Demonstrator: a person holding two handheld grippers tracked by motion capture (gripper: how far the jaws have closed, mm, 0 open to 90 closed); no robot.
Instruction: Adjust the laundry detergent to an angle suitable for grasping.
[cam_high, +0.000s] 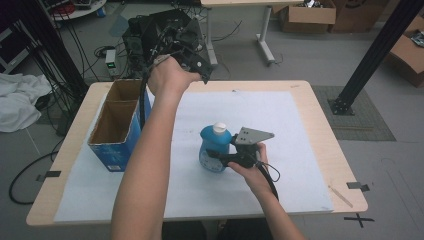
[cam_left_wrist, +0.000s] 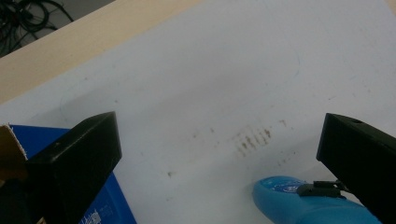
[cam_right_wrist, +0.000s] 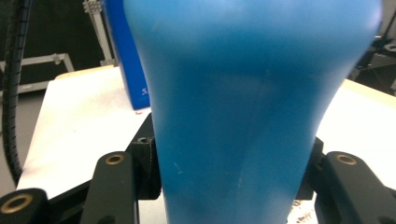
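Right tool (cam_high: 223, 156) clamped on blue bottle (cam_high: 214, 150), upright on surface (cam_high: 300, 150); left tool (cam_high: 192, 60) raised, jaws released, beside box (cam_high: 117, 125).

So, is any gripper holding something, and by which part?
The right gripper holds the blue bottle by its narrow waist; the left gripper holds nothing.

Even indoor light, soft shadows, right gripper view's close-up blurred
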